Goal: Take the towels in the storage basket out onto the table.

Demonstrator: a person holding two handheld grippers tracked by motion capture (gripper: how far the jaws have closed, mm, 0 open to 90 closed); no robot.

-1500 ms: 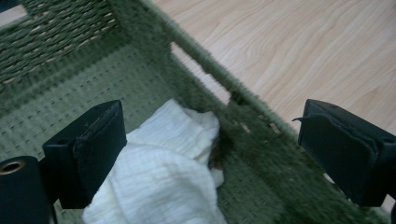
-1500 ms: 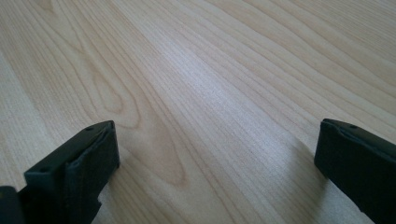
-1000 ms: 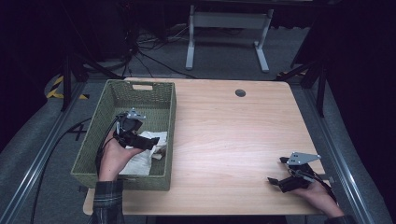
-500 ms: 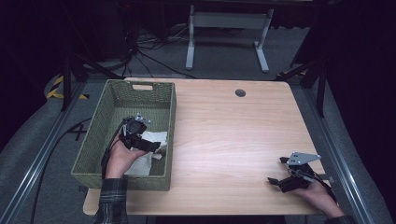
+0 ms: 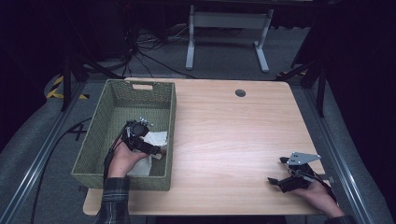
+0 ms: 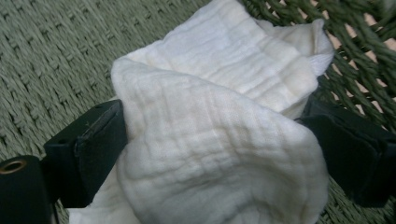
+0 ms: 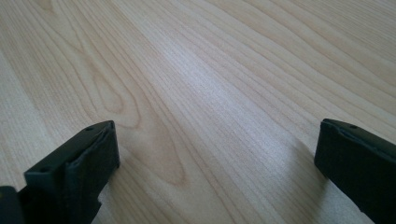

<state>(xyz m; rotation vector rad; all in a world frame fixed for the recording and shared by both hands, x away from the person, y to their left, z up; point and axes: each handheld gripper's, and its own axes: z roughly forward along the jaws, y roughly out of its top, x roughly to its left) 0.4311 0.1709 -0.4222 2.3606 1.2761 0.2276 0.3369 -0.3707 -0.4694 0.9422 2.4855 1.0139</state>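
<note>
Two grippers: the left gripper (image 5: 156,150) has advanced over the cloth (image 6: 219,140) in the basket (image 5: 93,149), jaws wide astride it, ready to pinch; the right gripper (image 5: 276,182) rests agape on the table (image 5: 233,135).

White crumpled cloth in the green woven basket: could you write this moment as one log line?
left gripper: jaws around white crumpled cloth | green woven basket: holds cloth | right gripper: open over table

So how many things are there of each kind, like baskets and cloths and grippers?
Basket: 1
Cloth: 1
Grippers: 2, the left gripper and the right gripper
Table: 1
Total: 5
</note>
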